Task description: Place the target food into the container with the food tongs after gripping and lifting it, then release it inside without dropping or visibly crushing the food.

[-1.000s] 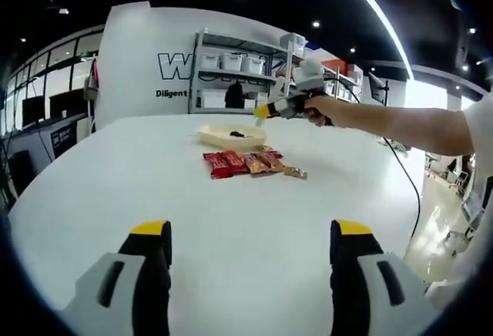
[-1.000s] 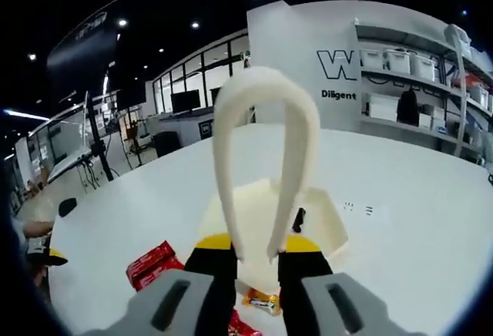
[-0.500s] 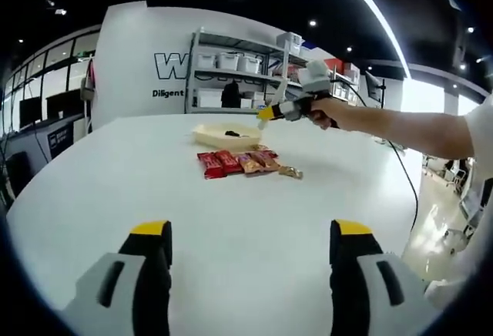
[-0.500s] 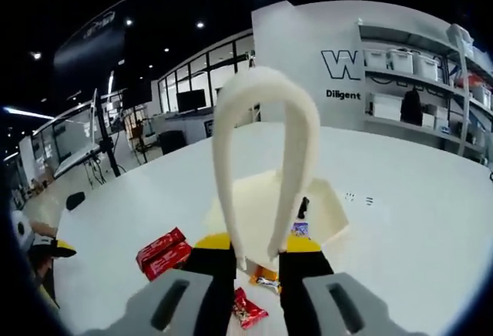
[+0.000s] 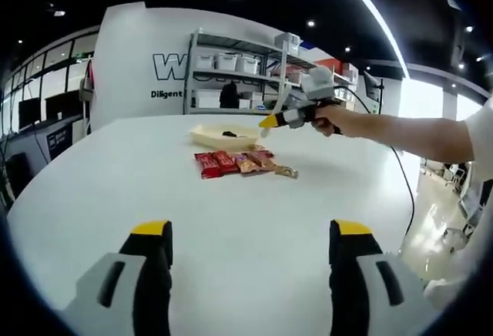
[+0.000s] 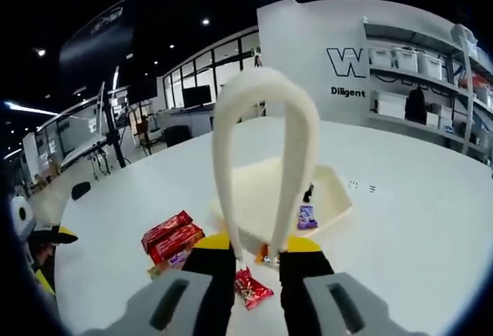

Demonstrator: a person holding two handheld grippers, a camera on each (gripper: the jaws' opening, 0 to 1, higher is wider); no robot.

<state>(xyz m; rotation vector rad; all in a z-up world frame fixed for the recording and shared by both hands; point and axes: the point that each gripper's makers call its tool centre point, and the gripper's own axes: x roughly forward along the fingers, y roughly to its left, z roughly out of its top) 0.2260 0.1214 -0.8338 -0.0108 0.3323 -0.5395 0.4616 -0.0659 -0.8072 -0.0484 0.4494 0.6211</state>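
My right gripper (image 6: pixel 254 253) is shut on cream food tongs (image 6: pixel 262 120), whose looped end rises in front of the camera. Below and beyond them lies a cream tray (image 6: pixel 254 193) holding a purple packet (image 6: pixel 306 215) and a small dark item (image 6: pixel 308 193). Red snack packets (image 6: pixel 171 236) and another red packet (image 6: pixel 252 288) lie on the white table beside the tray. In the left gripper view the right gripper (image 5: pixel 296 112) hovers above the packets (image 5: pixel 231 162) near the tray (image 5: pixel 212 134). My left gripper (image 5: pixel 250 263) stands open, far from them, with nothing between its fingers.
A person's arm (image 5: pixel 400 132) reaches in from the right, with a cable (image 5: pixel 408 197) hanging off the table edge. Shelves with white bins (image 5: pixel 231 66) stand behind the table. The left gripper (image 6: pixel 46 237) shows at the table's near-left edge.
The right gripper with the tongs has drifted slightly right and lower over the packets. Its view now takes in more of the packets. The left gripper stays open and still.
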